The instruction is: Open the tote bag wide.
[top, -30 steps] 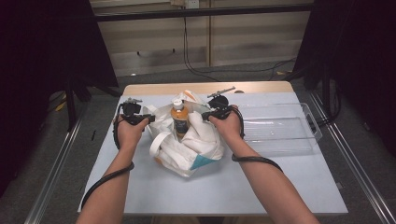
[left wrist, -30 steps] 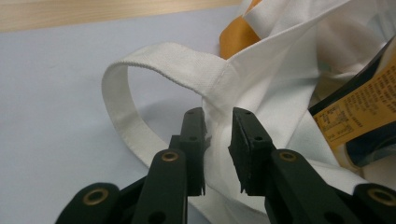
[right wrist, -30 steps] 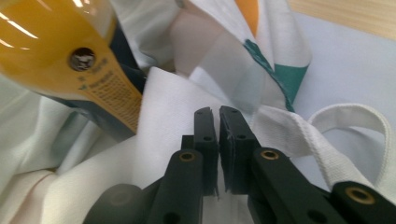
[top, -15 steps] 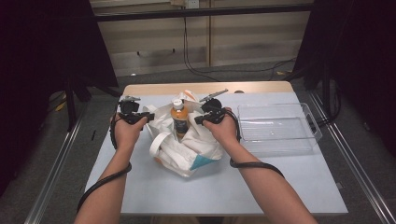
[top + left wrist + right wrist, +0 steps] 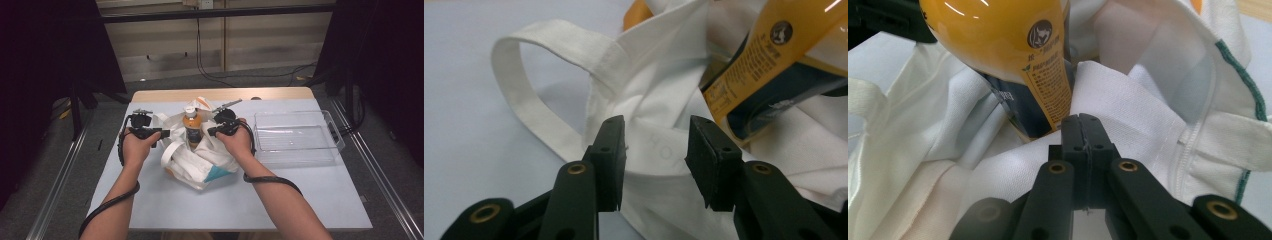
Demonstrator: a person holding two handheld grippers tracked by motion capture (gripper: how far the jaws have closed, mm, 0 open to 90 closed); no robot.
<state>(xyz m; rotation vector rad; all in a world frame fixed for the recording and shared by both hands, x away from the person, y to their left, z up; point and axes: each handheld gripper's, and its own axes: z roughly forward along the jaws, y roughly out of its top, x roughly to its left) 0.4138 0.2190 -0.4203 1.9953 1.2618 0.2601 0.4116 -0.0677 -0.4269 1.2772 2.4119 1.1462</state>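
A white cloth bag (image 5: 200,160) lies crumpled mid-table with an orange drink bottle (image 5: 192,125) standing in its mouth. My left gripper (image 5: 161,131) is at the bag's left side. In the left gripper view its jaws (image 5: 655,150) have just been opening and stand apart, with the bag's cloth (image 5: 659,95) between them but not pinched. A strap loop (image 5: 519,95) hangs to the left and the bottle (image 5: 769,65) leans at the right. My right gripper (image 5: 209,132) is at the bag's right side. Its jaws (image 5: 1081,120) are shut on a fold of the bag (image 5: 1138,110), just below the bottle (image 5: 998,35).
A clear plastic tray (image 5: 295,137) stands on the right of the pale table (image 5: 200,210). Dark frame posts and cables lie beyond the far edge. Both forearms reach in from the near edge.
My right hand has edged slightly left toward the bottle. The left hand, bag and bottle stay where they were.
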